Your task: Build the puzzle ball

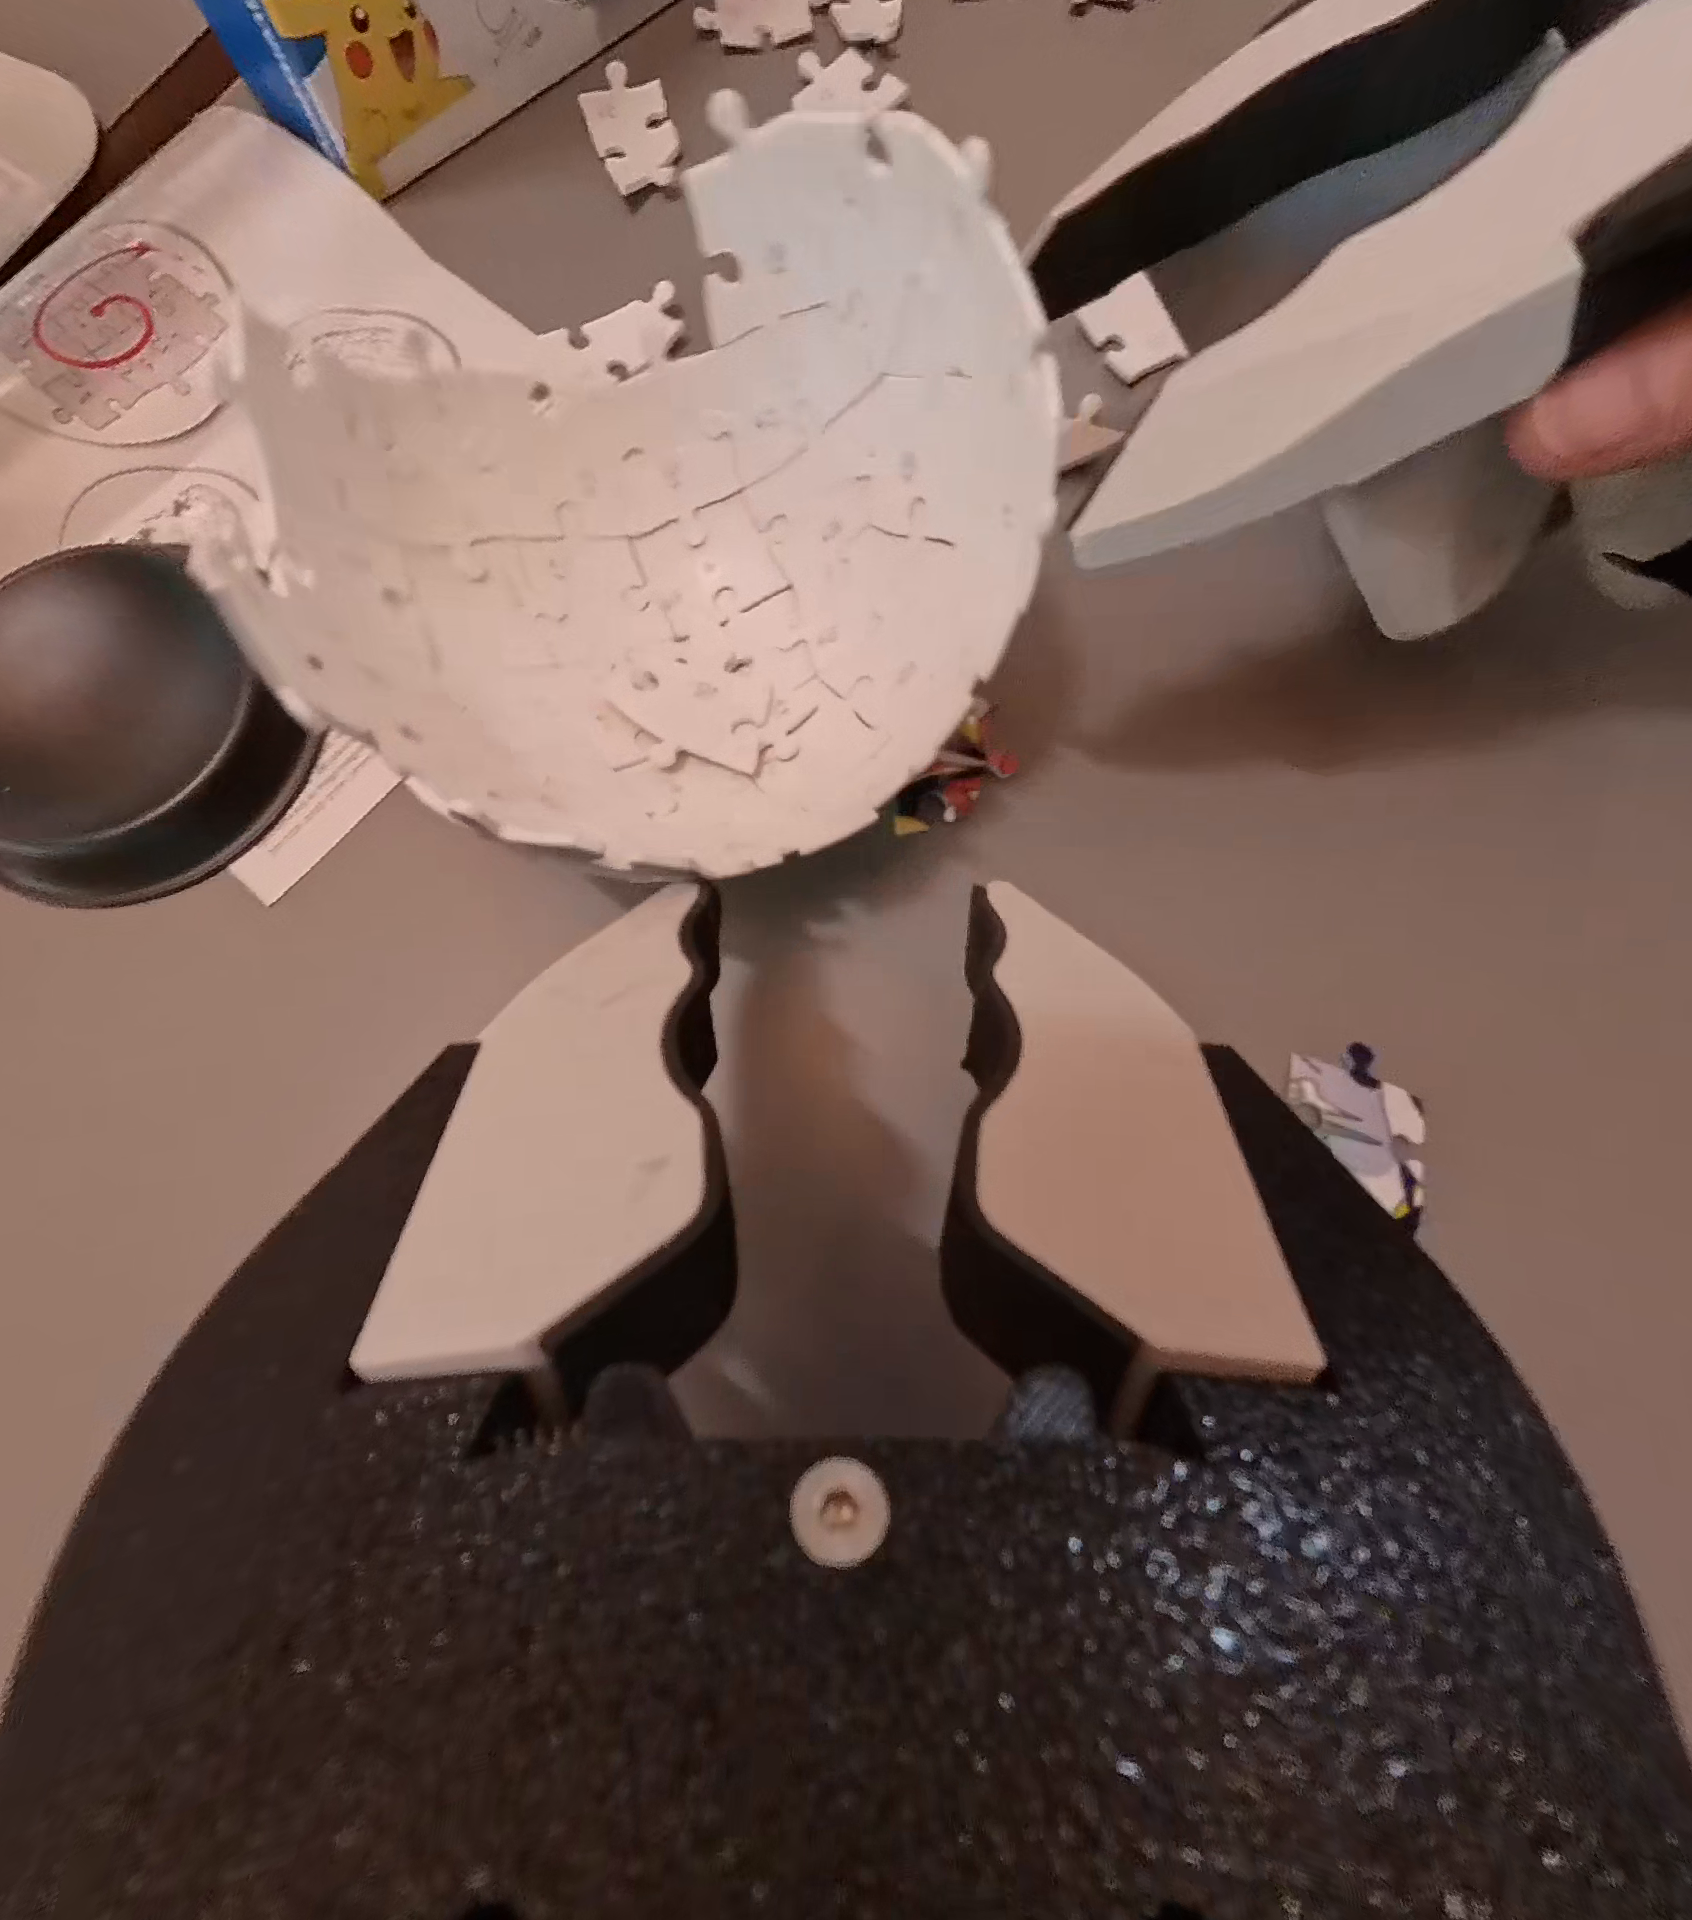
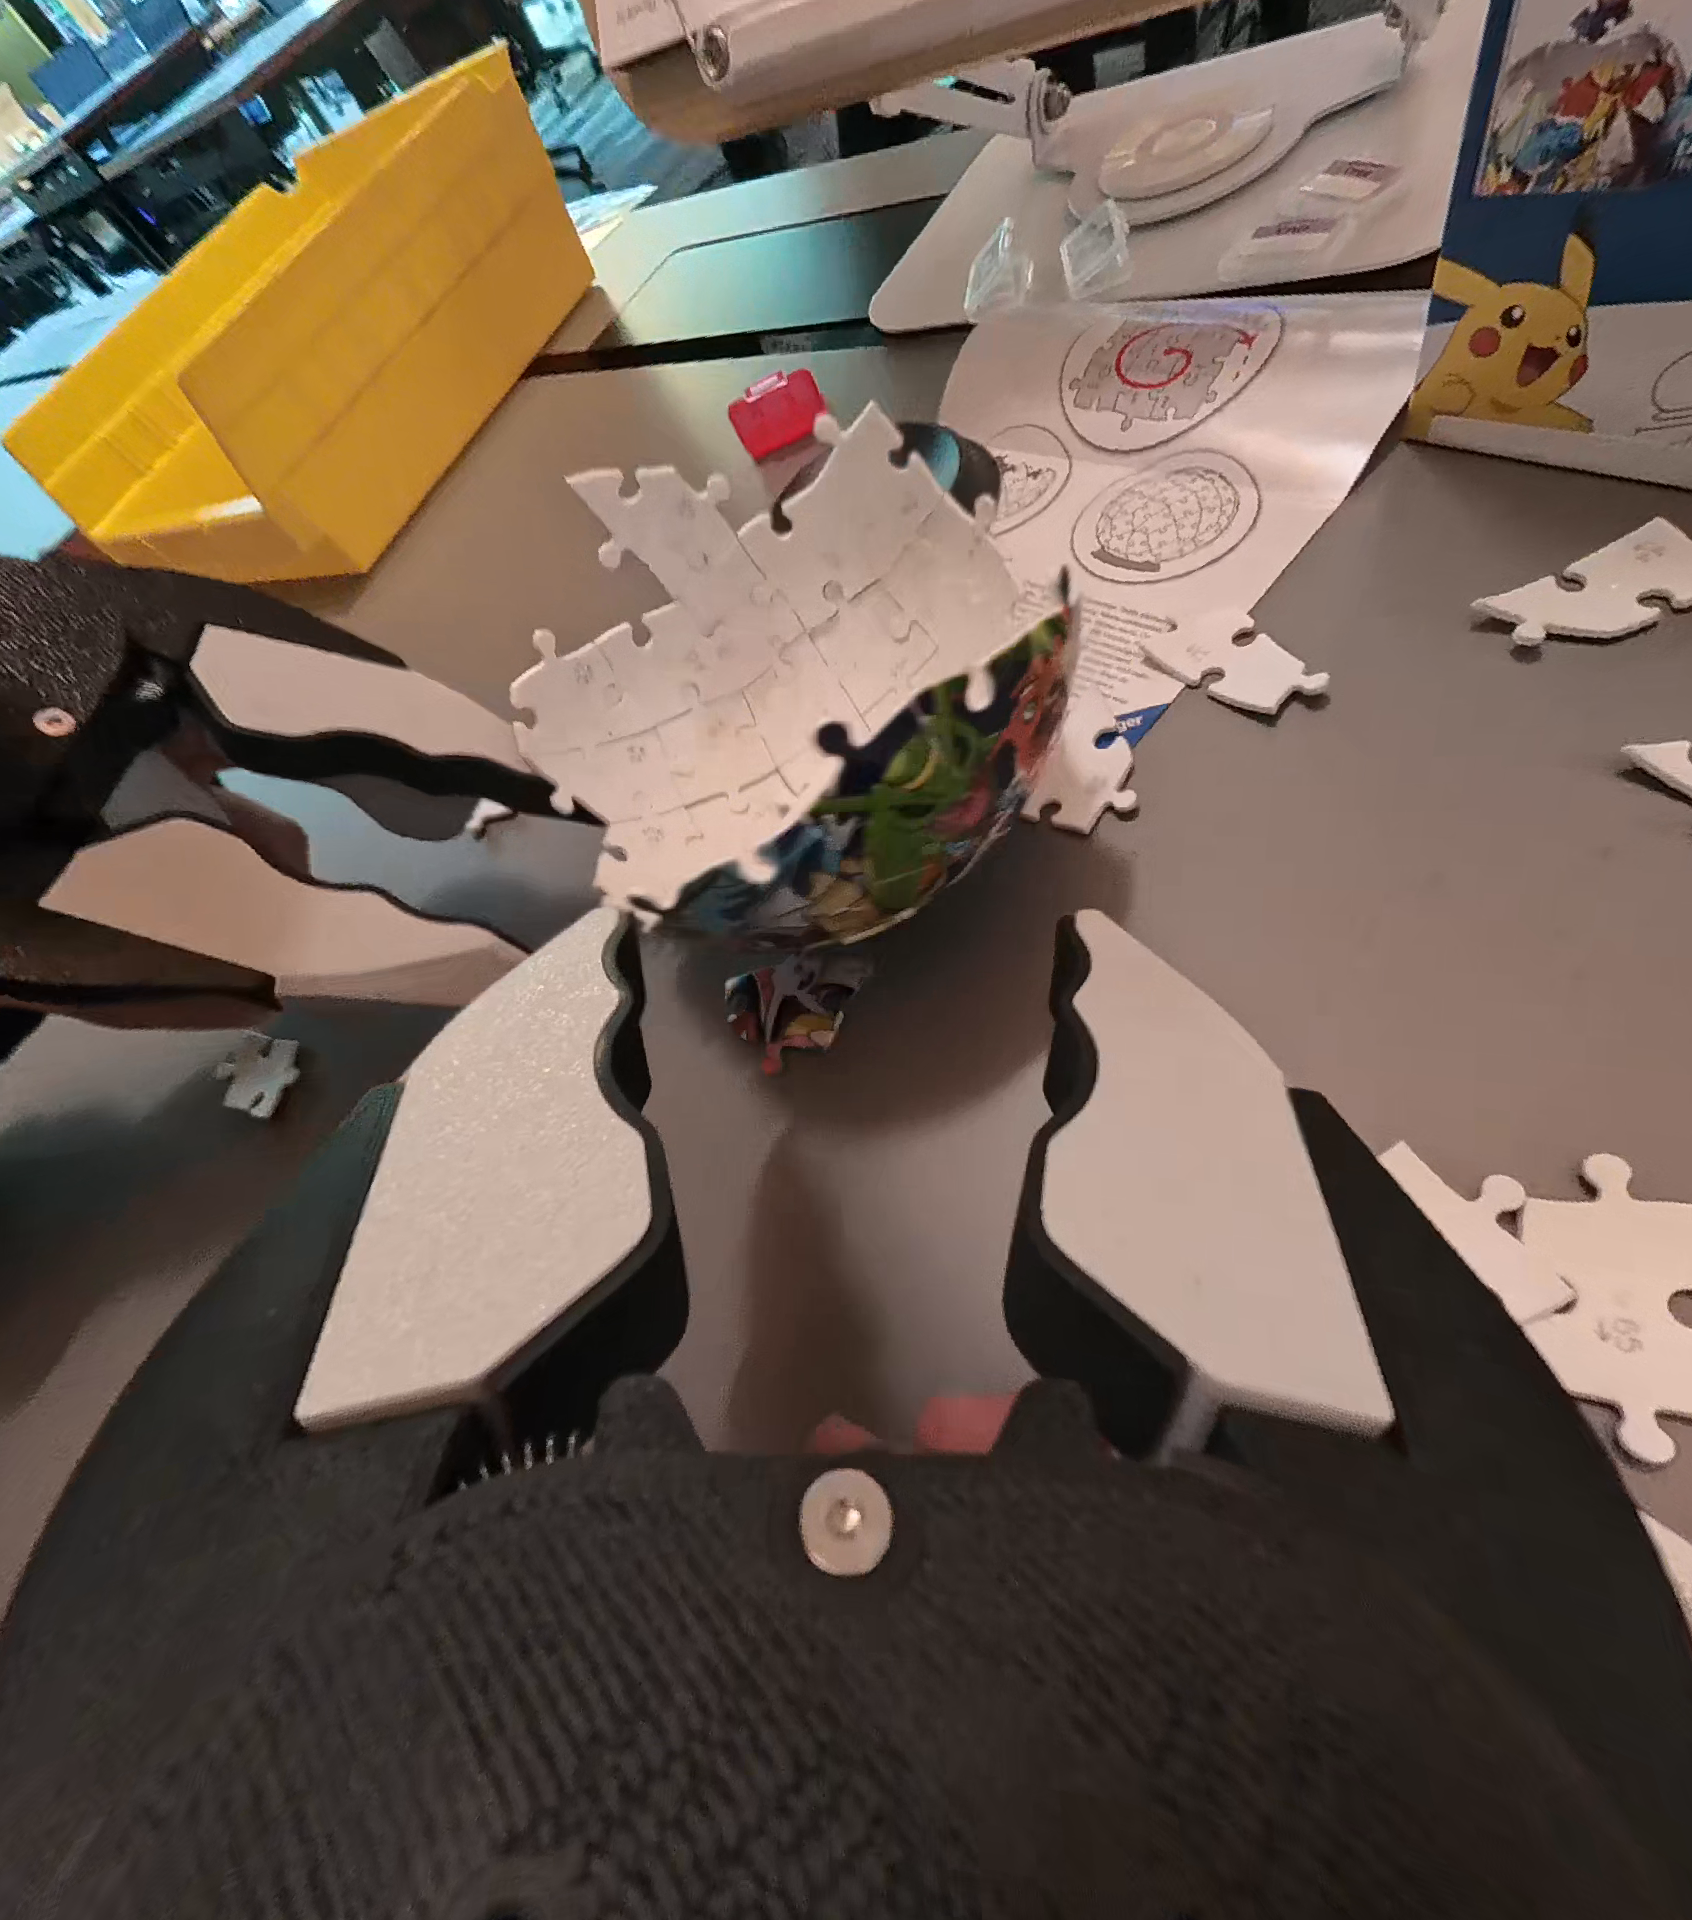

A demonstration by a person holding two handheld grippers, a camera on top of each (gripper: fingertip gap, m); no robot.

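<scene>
Left wrist view looks down on the half-built puzzle ball (image 1: pixel 676 582), a white bowl of joined pieces sitting on the grey table (image 1: pixel 198 1091), its hollow side facing up. The left gripper (image 1: pixel 842 914) hangs just in front of the bowl's near edge with its jaws apart and nothing between them. A black dome-shaped stand (image 1: pixel 94 727) sits just beside the bowl on the printed instruction sheet (image 1: pixel 94 343). From the right wrist view, the right gripper (image 2: pixel 847 945) also has its jaws spread and empty, close to the bowl's colourful outer shell. One printed loose piece (image 2: pixel 795 1003) lies on the table under the bowl, and white loose pieces (image 2: pixel 1611 1299) are scattered to the right. A yellow bin (image 2: pixel 322 343) stands farther back, and the puzzle box (image 2: pixel 1611 218) stands at the far right.
</scene>
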